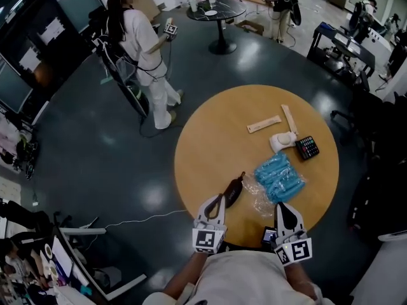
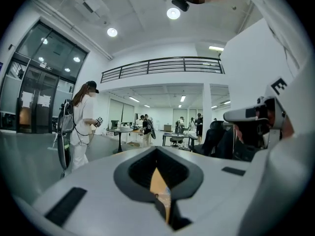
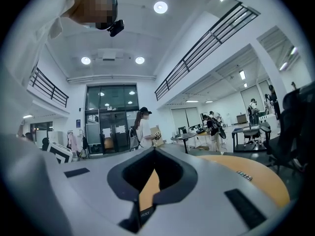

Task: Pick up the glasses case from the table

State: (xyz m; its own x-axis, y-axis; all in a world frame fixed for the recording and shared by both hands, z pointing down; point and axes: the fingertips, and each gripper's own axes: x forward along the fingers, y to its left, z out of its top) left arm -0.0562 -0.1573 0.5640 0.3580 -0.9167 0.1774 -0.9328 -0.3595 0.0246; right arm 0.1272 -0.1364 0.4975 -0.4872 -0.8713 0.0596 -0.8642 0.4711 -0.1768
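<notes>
The glasses case [image 1: 234,191], dark and elongated, lies on the round wooden table [image 1: 210,145] near its front edge. My left gripper [image 1: 217,200] is just left of the case and close beside it. Its jaws are shut and empty; I cannot tell whether it touches the case. My right gripper [image 1: 283,206] is over the front edge, right of the case, its jaws together with nothing in them. In the left gripper view the left gripper [image 2: 157,151] shows only a thin slit with the table behind. The right gripper [image 3: 155,152] looks level across the table [image 3: 256,173].
A crumpled clear bag [image 1: 257,199] and a blue pack [image 1: 278,178] lie between the case and the right gripper. Farther back are a white object [image 1: 282,142], a black calculator [image 1: 307,147] and two wooden sticks [image 1: 264,124]. A person [image 1: 146,49] stands beyond the table.
</notes>
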